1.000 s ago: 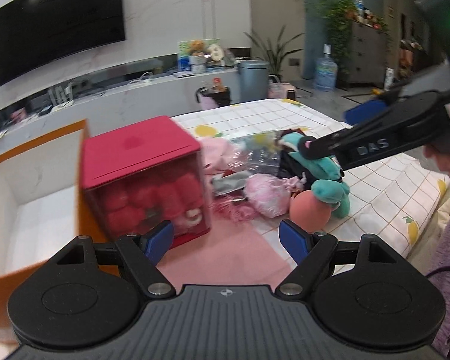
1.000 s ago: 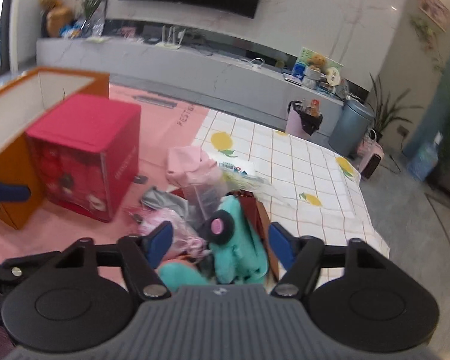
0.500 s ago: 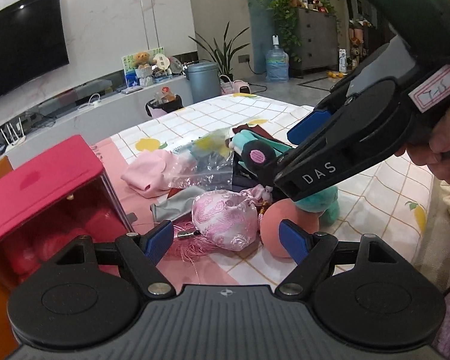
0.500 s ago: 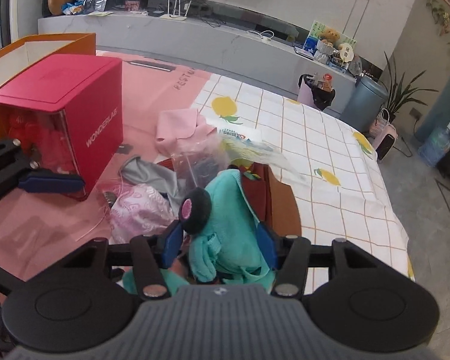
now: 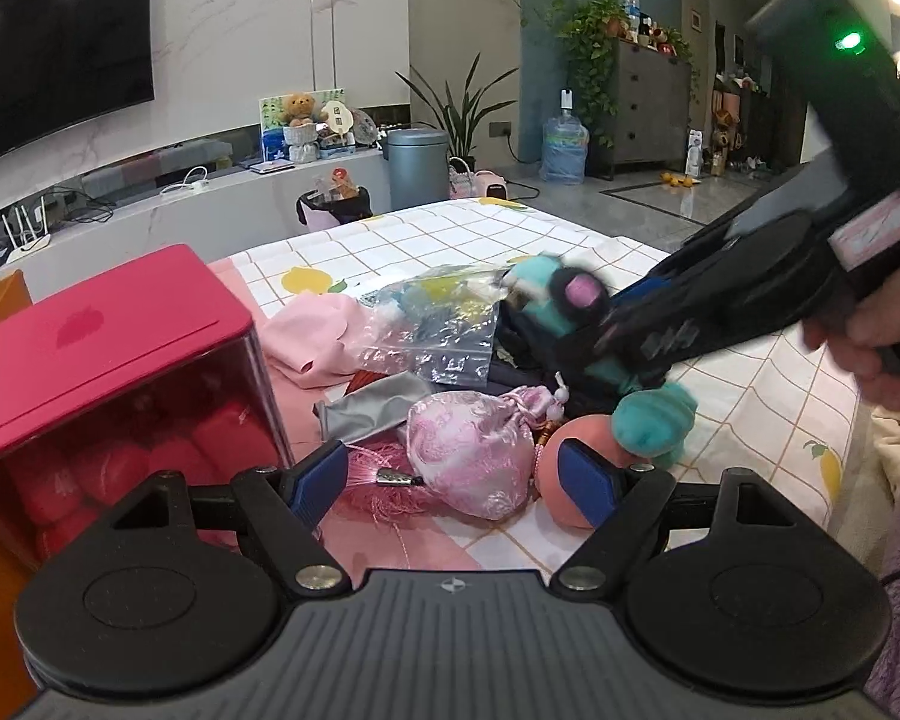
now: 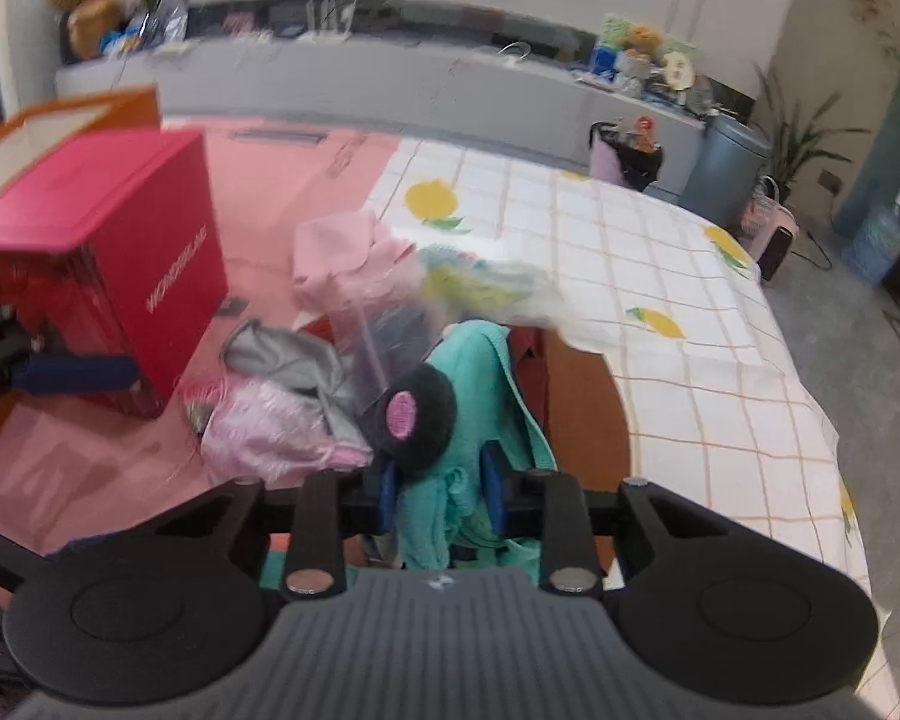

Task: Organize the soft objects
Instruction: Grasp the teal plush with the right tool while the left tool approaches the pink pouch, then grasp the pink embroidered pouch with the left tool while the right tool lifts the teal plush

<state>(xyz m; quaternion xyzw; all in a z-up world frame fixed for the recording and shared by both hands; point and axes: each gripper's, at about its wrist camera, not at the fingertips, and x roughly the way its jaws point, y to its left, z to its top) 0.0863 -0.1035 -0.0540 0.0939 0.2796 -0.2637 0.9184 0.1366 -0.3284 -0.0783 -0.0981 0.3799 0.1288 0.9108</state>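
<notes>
While the right gripper (image 6: 438,495) fingers have just closed on the teal plush (image 6: 480,378), left gripper (image 5: 453,477) gapes (red box (image 5: 90,354) holds red plush).

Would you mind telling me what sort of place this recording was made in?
Most likely a home living room: a wall-mounted television, a long low media console beneath it, and potted plants beside a water jug.

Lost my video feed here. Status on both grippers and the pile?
Right gripper just closed on the teal plush toy. Left gripper open, over the pink satin pouch. Clear zip bag lies against the plush.
</notes>
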